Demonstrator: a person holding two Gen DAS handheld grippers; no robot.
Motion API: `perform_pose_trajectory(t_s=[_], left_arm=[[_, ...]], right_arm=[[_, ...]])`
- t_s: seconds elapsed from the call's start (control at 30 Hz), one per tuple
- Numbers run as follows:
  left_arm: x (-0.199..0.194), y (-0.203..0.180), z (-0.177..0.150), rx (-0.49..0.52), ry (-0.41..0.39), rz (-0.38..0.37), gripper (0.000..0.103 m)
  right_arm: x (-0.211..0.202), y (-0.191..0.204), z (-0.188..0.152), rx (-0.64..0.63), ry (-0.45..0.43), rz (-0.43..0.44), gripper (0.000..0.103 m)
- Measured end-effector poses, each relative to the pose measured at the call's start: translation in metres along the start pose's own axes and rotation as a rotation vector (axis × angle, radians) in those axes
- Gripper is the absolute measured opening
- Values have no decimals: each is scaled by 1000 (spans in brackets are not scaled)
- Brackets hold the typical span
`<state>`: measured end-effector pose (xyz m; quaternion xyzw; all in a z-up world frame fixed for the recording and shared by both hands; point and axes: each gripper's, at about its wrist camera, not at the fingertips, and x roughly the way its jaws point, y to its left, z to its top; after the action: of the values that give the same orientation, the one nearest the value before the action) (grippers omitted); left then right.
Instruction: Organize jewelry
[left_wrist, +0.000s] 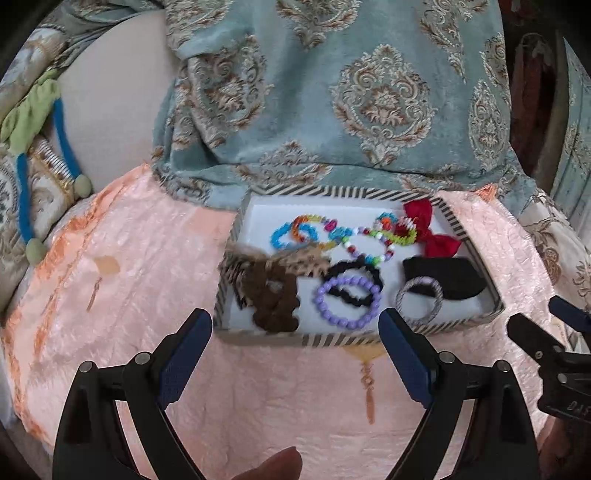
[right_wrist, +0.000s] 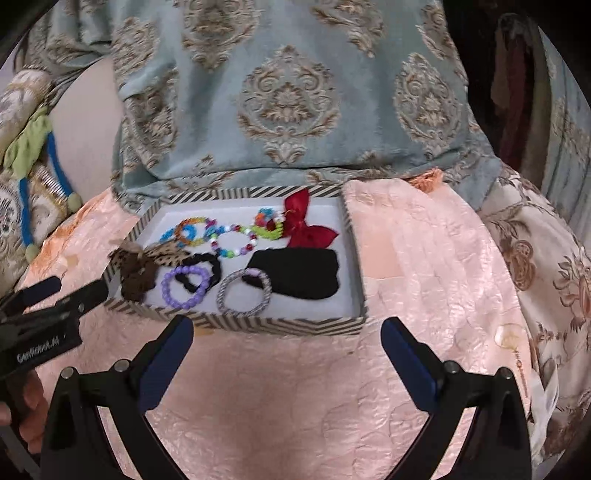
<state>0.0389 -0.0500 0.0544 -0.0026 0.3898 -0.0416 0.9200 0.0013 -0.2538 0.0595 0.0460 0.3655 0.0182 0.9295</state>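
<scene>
Nearest of all, the left gripper (left_wrist: 295, 332) hangs over the peach quilted bedspread (left_wrist: 147, 295), jaws spread wide with nothing between them, and a fingertip (left_wrist: 273, 463) of the person just peeks in at the bottom edge. Beside it the right gripper (right_wrist: 288, 338) matches it, jaws as far apart as they go, empty, poised just short of the box's near wall.

And there's the striped box (right_wrist: 280, 325), a shallow tray with a white floor, sitting on the bedspread with everything inside it. Along the near side: a brown scrunchie (right_wrist: 135, 278) in the left corner with a spotted tan bow (right_wrist: 162, 258) lying over it, partly draped on the rim. Next, a purple bead bracelet (right_wrist: 184, 286) overlapping a black scrunchie (right_wrist: 207, 267), then a grey hair tie (right_wrist: 244, 292) whose far edge rests on a black fabric piece (right_wrist: 295, 273) (what exactly that is, I cannot say). Farther back, a string of multicoloured bead bracelets (right_wrist: 221, 232) runs across the tray, and a red bow (right_wrist: 306, 225) sits in the far right corner, touching the last of them.

Behind the box rises a blue damask cushion (right_wrist: 288, 92), pressed up against the far wall. Off to the left, a blue cord with green ends (left_wrist: 22, 192) lies on patterned fabric.
</scene>
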Motion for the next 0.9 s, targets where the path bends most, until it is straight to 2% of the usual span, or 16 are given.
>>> perform_pose_trajectory(t_s=[0.13, 0.23, 0.3, 0.33, 0.4, 0.47, 0.6, 0.9], left_arm=[[-9, -4, 28, 13, -25, 11, 79], [-2, -7, 24, 31, -35, 16, 79], [12, -5, 14, 20, -1, 11, 79], [24, -4, 6, 5, 44, 5, 79], [36, -6, -1, -7, 96, 1, 79], [34, -13, -3, 16, 83, -7, 79], [28, -21, -3, 46, 38, 0, 79], [26, -14, -3, 30, 33, 1, 79]], right_arm=[[-1, 0, 22, -16, 12, -24, 103], [0, 10, 30, -91, -6, -48, 103], [1, 8, 25, -71, -33, -37, 103], [3, 5, 22, -55, -37, -35, 103], [11, 1, 17, -25, -18, -13, 103], [19, -1, 15, -16, 25, 18, 103], [15, 5, 15, -50, -8, 7, 103], [9, 14, 12, -100, -34, -4, 103]])
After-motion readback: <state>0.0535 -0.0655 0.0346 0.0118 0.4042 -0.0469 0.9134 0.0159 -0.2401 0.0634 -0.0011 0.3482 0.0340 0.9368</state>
